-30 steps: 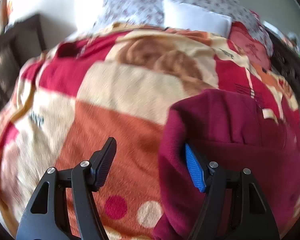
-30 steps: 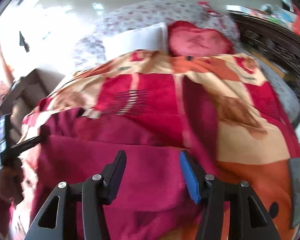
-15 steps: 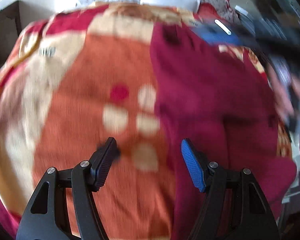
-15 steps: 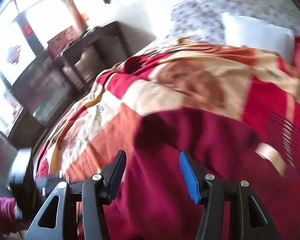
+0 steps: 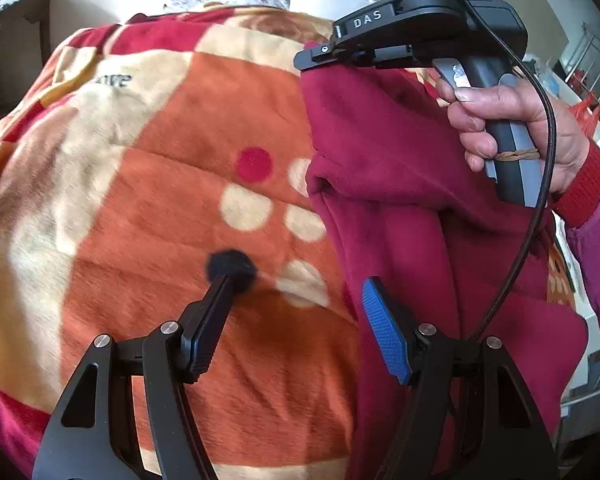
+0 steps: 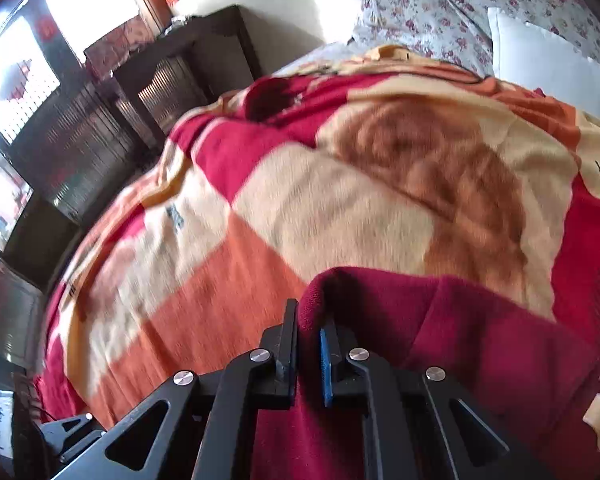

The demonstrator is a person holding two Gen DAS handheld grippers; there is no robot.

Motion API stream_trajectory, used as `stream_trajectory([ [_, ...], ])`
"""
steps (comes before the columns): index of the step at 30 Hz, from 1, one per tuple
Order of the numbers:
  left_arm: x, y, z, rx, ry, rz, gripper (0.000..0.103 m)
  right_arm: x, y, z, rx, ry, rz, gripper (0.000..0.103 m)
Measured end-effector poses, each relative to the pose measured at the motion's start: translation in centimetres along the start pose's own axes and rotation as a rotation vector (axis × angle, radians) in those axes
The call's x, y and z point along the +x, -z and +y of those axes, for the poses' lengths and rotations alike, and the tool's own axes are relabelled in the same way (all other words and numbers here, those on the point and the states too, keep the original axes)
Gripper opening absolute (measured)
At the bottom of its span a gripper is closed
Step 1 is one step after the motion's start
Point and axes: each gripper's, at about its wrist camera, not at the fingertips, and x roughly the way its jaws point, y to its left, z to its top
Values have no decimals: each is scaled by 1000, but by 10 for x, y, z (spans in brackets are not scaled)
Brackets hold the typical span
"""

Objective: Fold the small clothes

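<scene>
A dark red fleece garment (image 5: 412,208) lies on a patterned orange, cream and red blanket (image 5: 172,168) on a bed. My left gripper (image 5: 296,300) is open just above the blanket, its blue finger at the garment's left edge, holding nothing. My right gripper (image 6: 309,332) is shut on the garment's far left corner (image 6: 440,320). In the left wrist view the right gripper (image 5: 320,52) shows from the side, held by a hand, pinching that far corner.
Floral pillows (image 6: 440,12) and a white pillow (image 6: 548,64) lie at the head of the bed. Dark wooden furniture (image 6: 112,120) stands beside the bed under bright windows. The bed edge (image 5: 588,380) drops off at the right.
My right gripper has swung left to the garment's far corner and shut on it. My left gripper has come back and down toward the near left edge, still open.
</scene>
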Motion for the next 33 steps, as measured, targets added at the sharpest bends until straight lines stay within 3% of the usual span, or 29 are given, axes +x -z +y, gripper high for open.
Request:
stream_trajectory([
  [4,-7,1,9,-25,-2,-12,68,-4,-9,-1,37,-58,-51,8],
  [10,-15,-3,16,-48,-23,-19,68,25,-5,-11,104,-110,-71,8],
  [15,-19,-15,10,-43,-11,-47,68,-2,0,-19,159,-141,-43,8],
  [20,-16,-41,-1,-25,-20,-91,68,-71,40,-24,74,33,-77,9],
  [25,2,-71,-10,-21,-40,-121,68,-112,113,-45,78,160,-66,9],
  [28,21,-80,-17,-14,-51,-96,68,-111,147,-54,105,209,-17,9],
  [33,59,-70,-21,14,-134,36,68,-103,177,-78,222,182,-9,9],
])
